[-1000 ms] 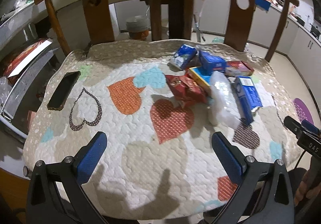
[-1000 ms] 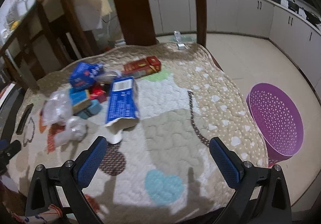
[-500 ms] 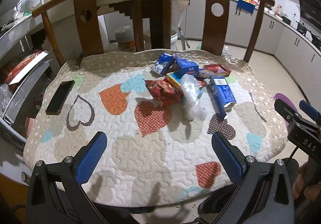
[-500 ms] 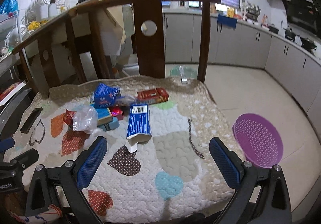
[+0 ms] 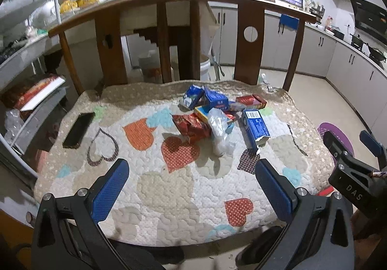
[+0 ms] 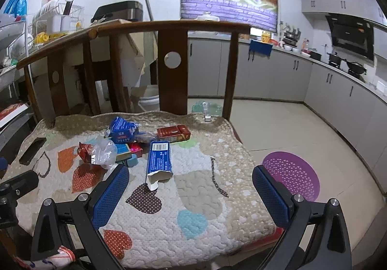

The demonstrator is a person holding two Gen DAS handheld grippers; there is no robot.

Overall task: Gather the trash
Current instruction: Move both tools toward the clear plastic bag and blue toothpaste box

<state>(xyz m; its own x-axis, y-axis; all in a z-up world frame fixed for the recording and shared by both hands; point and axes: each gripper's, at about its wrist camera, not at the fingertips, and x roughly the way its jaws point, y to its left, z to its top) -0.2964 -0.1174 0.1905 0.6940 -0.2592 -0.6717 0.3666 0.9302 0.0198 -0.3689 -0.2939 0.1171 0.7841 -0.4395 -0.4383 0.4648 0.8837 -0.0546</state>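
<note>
Both grippers hover over near edge of quilted heart-print cushion (image 5: pixel 169 187) on wooden bench (image 5: pixel 249 52); neither touches anything.

Left gripper (image 5: pixel 192 187): jaws wide apart, nothing between pads. Right gripper (image 6: pixel 188 190): jaws wide apart, nothing held. Right gripper also visible at right edge of left wrist view.

Trash location: 1 cluster at centre-rear of cushion, well apart from both grippers.
- Long blue carton (image 5: pixel 255 127), lying flat, torn open end toward cameras; right side of cluster.
- Clear plastic bag (image 5: pixel 219 129), crumpled, just left of carton.
- Red foil wrapper (image 5: pixel 191 125), touching bag on its left.
- 2 blue boxes (image 5: pixel 215 98) at rear of cluster, tilted vs. each other.
- Red box (image 5: pixel 251 102) at rear right, flat.
- Small yellow/blue box (image 5: pixel 202 111) partly under bag; contents not legible.

Other items: black phone (image 5: pixel 78 129) flat on cushion's left part, well apart from trash. Purple perforated basket (image 6: pixel 290 174) on floor, right of bench, beside cushion's right edge. Kitchen cabinets (image 6: pixel 338 91) along far and right walls.
</note>
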